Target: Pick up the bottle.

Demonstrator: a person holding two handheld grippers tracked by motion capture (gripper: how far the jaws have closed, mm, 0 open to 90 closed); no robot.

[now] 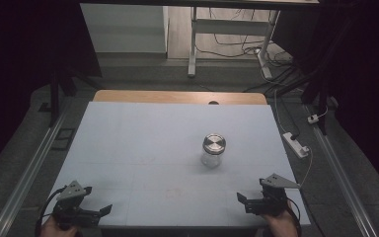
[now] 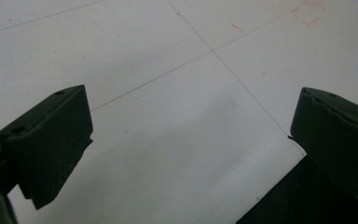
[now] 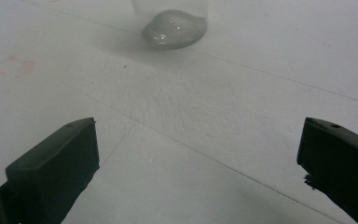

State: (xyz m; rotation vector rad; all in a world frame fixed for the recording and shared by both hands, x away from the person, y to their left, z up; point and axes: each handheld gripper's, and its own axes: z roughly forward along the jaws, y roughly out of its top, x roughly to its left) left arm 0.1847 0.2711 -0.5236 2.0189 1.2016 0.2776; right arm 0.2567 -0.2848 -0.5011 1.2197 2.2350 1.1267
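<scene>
A clear glass jar (image 1: 212,150) with a silver metal lid (image 1: 213,143) stands upright on the white table top (image 1: 143,143), right of centre. In the right gripper view the jar's base (image 3: 175,29) shows at the top, well ahead of the jaws. My left gripper (image 1: 97,201) rests at the table's front left corner, open and holding nothing; its view shows bare table between the jaws (image 2: 191,140). At the front right corner my right gripper (image 1: 252,191) is open too, with only the table sheet between its jaws (image 3: 198,163). Both are far from the jar.
Faint red pencil marks (image 1: 172,193) lie on the sheet near the front middle. A wooden strip (image 1: 177,97) edges the far side. On the floor to the right lie a white power strip (image 1: 296,144) and cables. White desk legs (image 1: 192,47) stand beyond the table.
</scene>
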